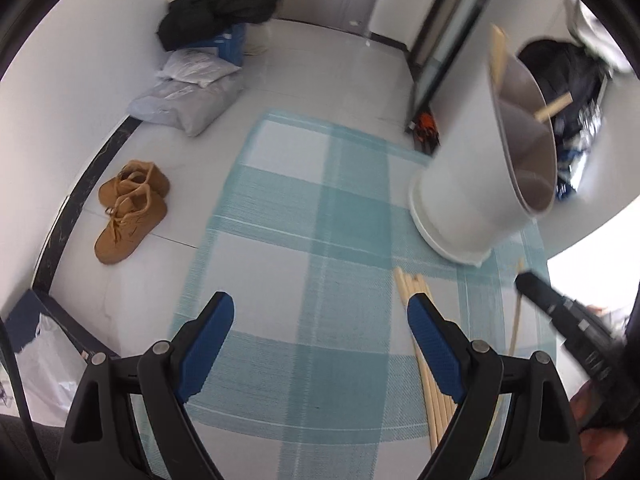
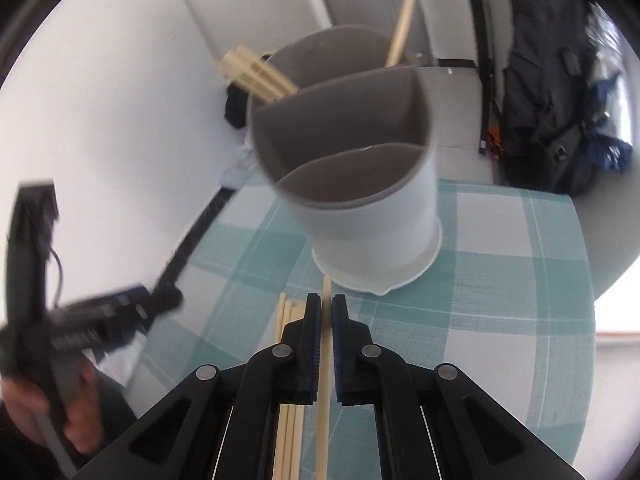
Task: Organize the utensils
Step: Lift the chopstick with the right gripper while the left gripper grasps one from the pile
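Note:
A white utensil holder [image 2: 380, 216] with grey compartments stands on the teal checked cloth [image 2: 500, 264]. Several wooden chopsticks [image 2: 256, 74] lean out of its far compartment. My right gripper [image 2: 326, 302] is shut on a single chopstick [image 2: 322, 420], held just in front of the holder's base. A bundle of loose chopsticks [image 2: 289, 424] lies on the cloth to its left. In the left wrist view my left gripper [image 1: 320, 320] is open and holds nothing, hovering over the cloth. Its right pad is over the loose chopsticks [image 1: 404, 284], and the holder [image 1: 460, 184] is at the upper right.
The cloth covers a round table whose edge [image 2: 588, 240] curves close behind the holder. On the floor below are tan boots [image 1: 130, 216], plastic bags [image 1: 188, 100] and a dark backpack [image 2: 548, 92]. A person's hand [image 2: 82, 416] holds the left gripper at the left.

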`<control>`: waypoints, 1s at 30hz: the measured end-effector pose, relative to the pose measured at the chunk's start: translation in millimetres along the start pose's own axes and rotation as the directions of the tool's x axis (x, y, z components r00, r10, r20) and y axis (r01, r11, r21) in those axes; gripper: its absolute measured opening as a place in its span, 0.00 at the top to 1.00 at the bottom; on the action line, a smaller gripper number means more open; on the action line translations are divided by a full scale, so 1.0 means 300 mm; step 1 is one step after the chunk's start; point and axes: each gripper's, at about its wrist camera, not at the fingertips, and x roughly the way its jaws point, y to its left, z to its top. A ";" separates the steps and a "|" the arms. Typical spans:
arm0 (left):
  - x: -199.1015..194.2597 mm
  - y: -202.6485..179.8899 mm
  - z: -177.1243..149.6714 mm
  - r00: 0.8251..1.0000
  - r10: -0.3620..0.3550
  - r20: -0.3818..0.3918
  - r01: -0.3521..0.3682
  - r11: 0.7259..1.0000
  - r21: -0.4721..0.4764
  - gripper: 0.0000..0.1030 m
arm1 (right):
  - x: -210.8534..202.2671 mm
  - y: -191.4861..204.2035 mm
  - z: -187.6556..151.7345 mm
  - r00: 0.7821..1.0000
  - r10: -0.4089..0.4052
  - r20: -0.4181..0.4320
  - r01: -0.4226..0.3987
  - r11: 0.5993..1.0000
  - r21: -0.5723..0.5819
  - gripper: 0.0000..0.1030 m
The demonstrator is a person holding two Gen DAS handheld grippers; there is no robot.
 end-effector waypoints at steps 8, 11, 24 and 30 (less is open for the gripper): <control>0.079 -0.111 -0.037 0.995 0.048 -0.085 -0.037 0.991 0.131 0.17 | -0.111 -0.119 -0.022 0.991 0.017 0.134 -0.039 0.986 0.162 0.96; 0.097 -0.121 -0.044 0.993 0.071 -0.098 -0.056 0.986 0.155 0.17 | -0.148 -0.154 -0.023 0.986 0.023 0.163 -0.054 0.980 0.193 0.96; 0.134 -0.143 -0.066 0.985 0.137 -0.110 -0.112 0.972 0.204 0.17 | -0.174 -0.107 -0.025 0.977 -0.005 0.211 -0.013 0.997 0.081 0.96; 0.125 -0.140 -0.078 0.984 0.136 -0.118 -0.110 0.973 0.205 0.17 | -0.189 -0.109 -0.021 0.971 0.004 0.240 -0.022 0.997 0.074 0.96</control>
